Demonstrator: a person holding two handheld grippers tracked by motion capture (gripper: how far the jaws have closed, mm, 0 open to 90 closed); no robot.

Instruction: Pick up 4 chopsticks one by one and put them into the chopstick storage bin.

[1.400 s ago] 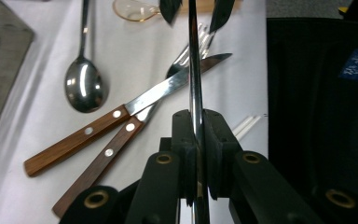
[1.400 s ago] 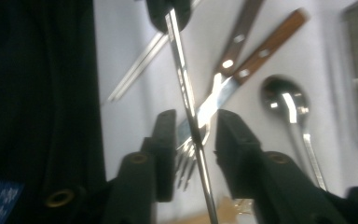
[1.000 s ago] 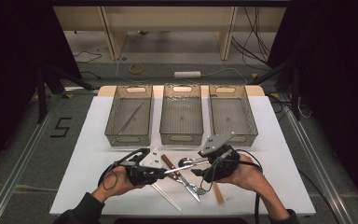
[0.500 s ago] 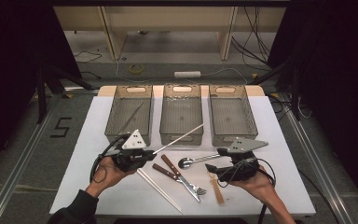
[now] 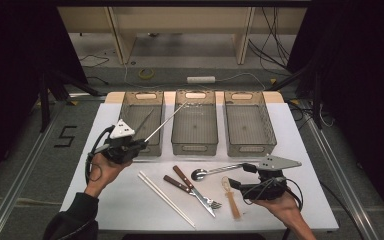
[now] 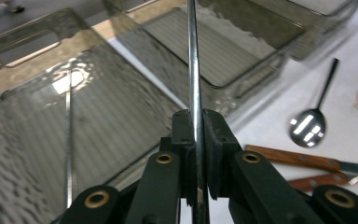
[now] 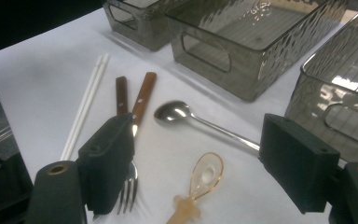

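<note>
My left gripper (image 5: 141, 143) is shut on a thin metal chopstick (image 5: 166, 121), which slants up and right over the gap between the left bin (image 5: 130, 111) and the middle bin (image 5: 196, 145). In the left gripper view the chopstick (image 6: 193, 70) runs straight up from the shut gripper (image 6: 196, 122). A second metal chopstick (image 6: 68, 140) lies inside the left bin. My right gripper (image 5: 242, 176) hangs low over the table at the right. Its jaws have just been opening and stand wide, gripping nothing. An amber plastic spoon (image 7: 206, 173) lies below my right gripper (image 7: 198, 154), with a metal spoon (image 7: 175, 113) just beyond.
Two wood-handled pieces, a fork (image 5: 211, 202) and a knife (image 5: 180, 186), lie mid-table beside a pair of white chopsticks (image 5: 166, 198). A third smoky bin (image 5: 250, 146) stands at the right. The white mat (image 5: 120, 200) ends close to the person's forearms.
The two grippers were together at mid-table. The left one has carried the metal chopstick left and back toward the bins. The right one has moved right and down, and its jaws have opened.
</note>
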